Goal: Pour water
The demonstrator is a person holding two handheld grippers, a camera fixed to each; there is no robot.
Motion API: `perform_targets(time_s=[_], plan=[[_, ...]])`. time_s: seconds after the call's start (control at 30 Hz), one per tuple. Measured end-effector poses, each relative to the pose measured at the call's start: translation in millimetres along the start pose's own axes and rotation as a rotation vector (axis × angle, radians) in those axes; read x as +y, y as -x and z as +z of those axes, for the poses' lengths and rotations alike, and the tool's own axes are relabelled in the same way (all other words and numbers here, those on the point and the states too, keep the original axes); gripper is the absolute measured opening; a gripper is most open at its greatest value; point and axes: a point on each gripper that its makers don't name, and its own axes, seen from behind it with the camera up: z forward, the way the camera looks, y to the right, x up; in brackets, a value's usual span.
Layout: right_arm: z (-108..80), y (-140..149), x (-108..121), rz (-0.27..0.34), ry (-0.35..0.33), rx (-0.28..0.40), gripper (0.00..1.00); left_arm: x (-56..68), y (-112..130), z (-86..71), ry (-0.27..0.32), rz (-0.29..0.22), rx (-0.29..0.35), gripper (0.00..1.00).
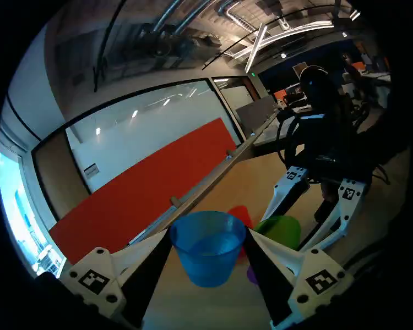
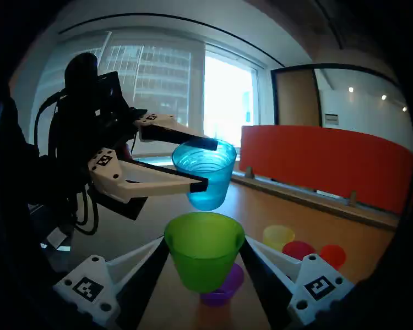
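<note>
Blue cup (image 2: 204, 173): clenched by left gripper (image 1: 208, 232), lifted above green cup (image 2: 204, 258) (probably to pour).
Green cup: grasped by right gripper (image 2: 204, 240), upright to receive.

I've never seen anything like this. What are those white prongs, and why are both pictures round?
No robot here: a person holds a two-finger gripper in each hand; the white prongs are its fingers. A wide-angle camera rides on each, bending the picture round. The left gripper view looks along the left gripper, closed on a blue cup that seems to hold water. The right gripper view looks along the right gripper, closed on a green cup, with the blue cup raised beyond it. On the wooden table stand a yellow cup, pink cup, orange cup and purple cup.
</note>
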Motion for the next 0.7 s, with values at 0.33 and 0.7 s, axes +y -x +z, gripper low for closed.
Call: perform_targets(time_s=[0.33, 0.7], plan=[[0.5, 1.1, -4.9, 0.004, -0.009, 0.004, 0.91, 4.5, -2.6, -3.1, -0.004, 0.094, -0.004, 0.88], [0.5, 1.5, -7.0, 0.006, -0.016, 0.004, 0.91, 8.9, -7.1, -2.5, -0.015, 0.159, -0.008, 0.88]])
